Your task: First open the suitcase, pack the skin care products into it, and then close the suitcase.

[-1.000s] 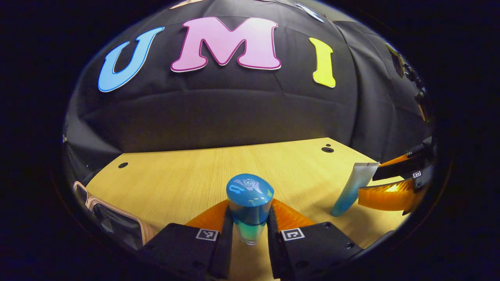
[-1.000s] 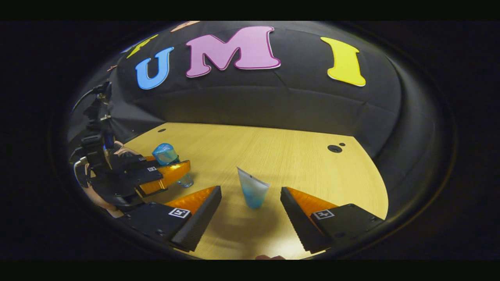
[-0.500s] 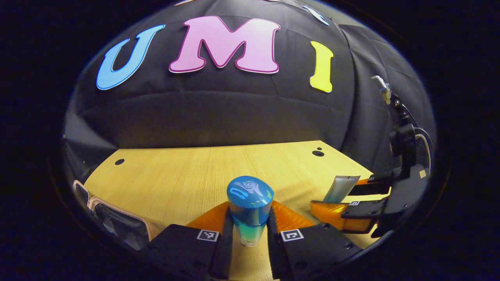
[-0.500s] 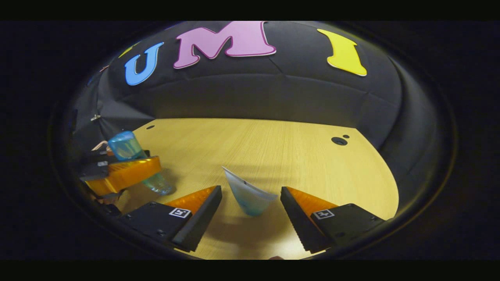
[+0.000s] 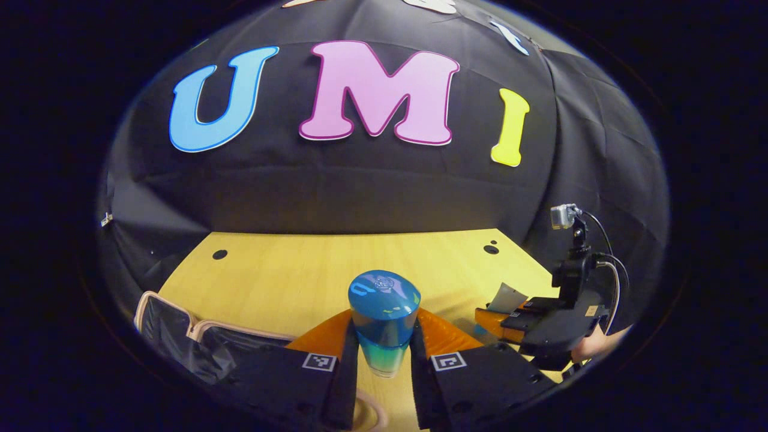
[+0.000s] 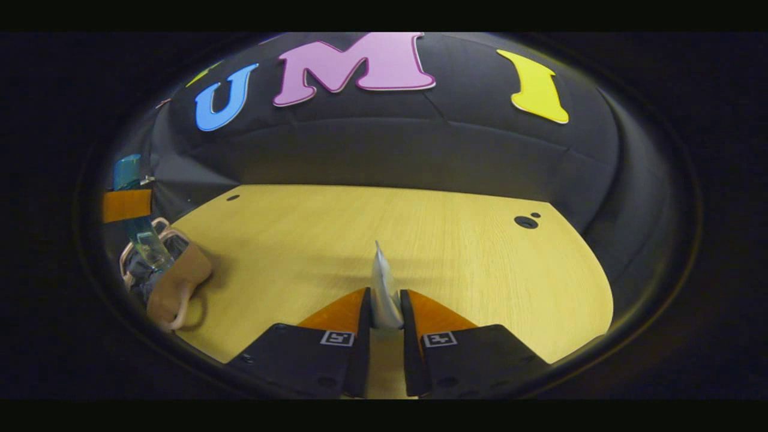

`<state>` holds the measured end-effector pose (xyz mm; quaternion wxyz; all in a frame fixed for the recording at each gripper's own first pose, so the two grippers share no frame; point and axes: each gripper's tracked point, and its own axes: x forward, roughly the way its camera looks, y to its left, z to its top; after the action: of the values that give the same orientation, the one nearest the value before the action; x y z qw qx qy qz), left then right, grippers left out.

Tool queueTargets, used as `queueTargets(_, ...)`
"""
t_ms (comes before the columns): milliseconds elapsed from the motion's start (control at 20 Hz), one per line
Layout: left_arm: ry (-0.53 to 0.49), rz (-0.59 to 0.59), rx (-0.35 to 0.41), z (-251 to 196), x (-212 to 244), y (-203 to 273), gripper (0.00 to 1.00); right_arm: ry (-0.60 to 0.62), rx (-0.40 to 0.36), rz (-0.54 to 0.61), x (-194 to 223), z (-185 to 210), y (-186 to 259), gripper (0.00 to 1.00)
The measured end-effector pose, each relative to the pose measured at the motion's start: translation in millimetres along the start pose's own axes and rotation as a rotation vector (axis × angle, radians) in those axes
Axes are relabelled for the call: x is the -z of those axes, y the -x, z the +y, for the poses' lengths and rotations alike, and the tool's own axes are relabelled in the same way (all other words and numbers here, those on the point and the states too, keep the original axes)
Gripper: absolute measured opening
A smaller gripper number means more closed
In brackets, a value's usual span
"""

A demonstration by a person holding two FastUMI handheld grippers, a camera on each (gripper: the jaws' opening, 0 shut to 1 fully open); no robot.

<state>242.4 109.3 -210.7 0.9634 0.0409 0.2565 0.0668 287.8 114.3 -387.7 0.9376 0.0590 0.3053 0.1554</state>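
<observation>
Now, right gripper (image 6: 384, 312): newly clenched on tube (image 6: 381, 288).
Left gripper (image 5: 384, 354): still grasping bottle (image 5: 384, 318), raised nearer open suitcase (image 5: 180, 327).
Implication: both products ready for packing.

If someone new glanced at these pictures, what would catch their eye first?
Probably the glossy blue-capped bottle, upright and clamped in the left tongs. Next, the pale squeeze tube pinched in the right tongs above the light wooden table. The open dark-lined suitcase lies at the table's left.
</observation>
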Motion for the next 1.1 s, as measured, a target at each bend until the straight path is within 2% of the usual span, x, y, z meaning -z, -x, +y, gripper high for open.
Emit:
queueTargets(50,0.0,0.048,-0.017,19.3,7.0,12.2,0.42,-0.008,-0.014,-0.011,-5.6,8.6,9.9,0.27)
queueTargets(100,-0.003,0.1,-0.034,39.5,18.0,25.4,0.43,-0.019,-0.031,-0.016,-11.3,19.0,19.7,0.32)
queueTargets(200,-0.03,0.22,-0.068,82.4,48.5,50.2,0.44,-0.059,-0.084,-0.023,-22.8,48.7,39.9,0.32)
queueTargets(250,-0.058,0.287,-0.074,100.7,65.3,61.5,0.43,-0.072,-0.111,-0.027,-26.8,65.4,48.6,0.21)
queueTargets(400,-0.062,0.468,-0.114,150.4,119.2,81.9,0.44,-0.08,-0.179,-0.048,-39.6,115.8,74.1,0.2)
queueTargets(450,-0.037,0.524,-0.112,157.5,136.0,85.2,0.43,-0.08,-0.203,-0.047,-39.8,132.2,80.9,0.2)
queueTargets(500,-0.016,0.581,-0.102,160.2,151.1,85.2,0.42,-0.078,-0.221,-0.046,-40.8,148.0,87.9,0.27)
queueTargets(550,-0.007,0.625,-0.093,163.5,163.8,83.5,0.43,-0.07,-0.242,-0.043,-41.3,161.7,94.3,0.27)
queueTargets(600,-0.01,0.671,-0.089,162.8,171.5,82.7,0.43,-0.061,-0.258,-0.037,-41.7,175.7,100.0,0.26)
queueTargets(650,-0.02,0.725,-0.097,165.2,180.8,82.0,0.44,-0.051,-0.272,-0.028,-38.8,187.2,108.7,0.19)
queueTargets(750,0.007,0.781,-0.112,170.5,197.0,78.3,0.43,-0.039,-0.306,-0.017,-39.9,211.4,126.8,0.19)
queueTargets(800,0.034,0.785,-0.112,173.9,199.3,73.9,0.45,-0.031,-0.321,-0.013,-40.6,222.4,135.2,0.26)
queueTargets(850,0.052,0.792,-0.117,178.5,201.2,73.2,0.43,-0.024,-0.33,-0.006,-39.4,230.0,139.7,0.26)
queueTargets(900,0.059,0.804,-0.122,181.7,204.4,71.8,0.43,-0.021,-0.34,0.012,-35.5,238.8,143.7,0.19)
queueTargets(950,0.051,0.814,-0.121,185.5,207.0,69.1,0.43,-0.021,-0.348,0.037,-28.7,246.6,146.3,0.19)
queueTargets(1000,0.04,0.822,-0.119,189.6,213.8,64.5,0.46,-0.022,-0.35,0.065,-19.8,253.5,146.0,0.33)
queueTargets(1050,0.031,0.826,-0.117,191.7,218.0,62.5,0.43,-0.028,-0.35,0.113,-8.8,259.9,144.0,0.26)
queueTargets(1100,0.033,0.828,-0.111,192.5,222.0,62.2,0.43,-0.045,-0.352,0.156,1.4,267.0,140.3,0.26)
